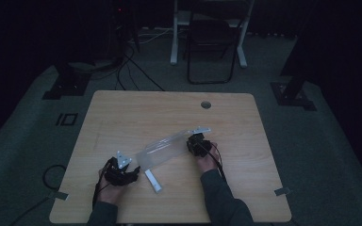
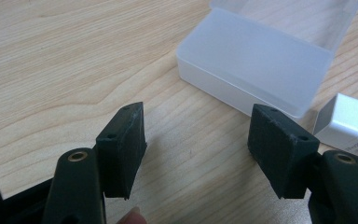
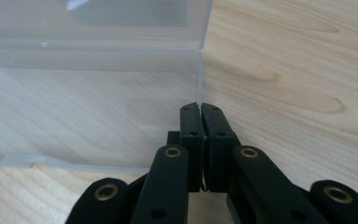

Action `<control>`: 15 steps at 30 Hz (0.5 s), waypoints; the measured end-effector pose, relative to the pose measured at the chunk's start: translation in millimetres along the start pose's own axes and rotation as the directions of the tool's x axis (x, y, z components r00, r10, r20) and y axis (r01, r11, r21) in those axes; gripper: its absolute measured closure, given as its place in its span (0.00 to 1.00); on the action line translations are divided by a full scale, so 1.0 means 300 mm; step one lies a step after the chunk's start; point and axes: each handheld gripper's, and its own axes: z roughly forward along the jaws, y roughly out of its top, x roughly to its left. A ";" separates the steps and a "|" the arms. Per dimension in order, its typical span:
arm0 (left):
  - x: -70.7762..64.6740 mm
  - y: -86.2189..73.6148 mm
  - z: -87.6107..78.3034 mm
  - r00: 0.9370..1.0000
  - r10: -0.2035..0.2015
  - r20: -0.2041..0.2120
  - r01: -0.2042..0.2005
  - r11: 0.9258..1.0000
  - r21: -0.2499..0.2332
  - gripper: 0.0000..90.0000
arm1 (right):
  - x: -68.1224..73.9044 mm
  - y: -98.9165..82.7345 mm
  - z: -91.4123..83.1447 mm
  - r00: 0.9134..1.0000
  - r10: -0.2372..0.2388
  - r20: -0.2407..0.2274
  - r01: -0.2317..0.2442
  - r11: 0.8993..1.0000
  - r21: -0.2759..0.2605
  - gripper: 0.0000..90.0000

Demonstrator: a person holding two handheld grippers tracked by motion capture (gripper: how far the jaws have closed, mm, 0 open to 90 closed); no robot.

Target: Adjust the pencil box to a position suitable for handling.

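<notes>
On the bench (image 1: 122, 113), the right tool (image 3: 200, 108) is fully closed on the edge of the clear box (image 1: 167, 148), probably to steady it; the left tool (image 2: 196, 135) waits wide open and empty nearby.

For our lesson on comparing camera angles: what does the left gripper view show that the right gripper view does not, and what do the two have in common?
Left gripper view alone: the left gripper with fingers spread wide and nothing between them, the frosted tub of the clear plastic box seen from outside, and a small white block at the right edge.

Right gripper view alone: the right gripper, fingers pressed together on the thin edge of the box's flat clear lid.

Both: the same plastic box and the light wooden table.
</notes>
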 end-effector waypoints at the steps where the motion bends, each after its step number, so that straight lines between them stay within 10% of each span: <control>1: 0.000 0.000 -0.001 1.000 -0.002 -0.001 0.002 1.000 -0.001 0.41 | 0.000 0.005 0.003 1.000 -0.003 0.001 0.003 1.000 0.004 0.99; 15: -0.008 -0.001 -0.037 1.000 0.001 -0.013 -0.001 0.998 -0.058 0.39 | 0.021 0.042 0.039 1.000 0.014 0.004 -0.014 1.000 0.001 0.99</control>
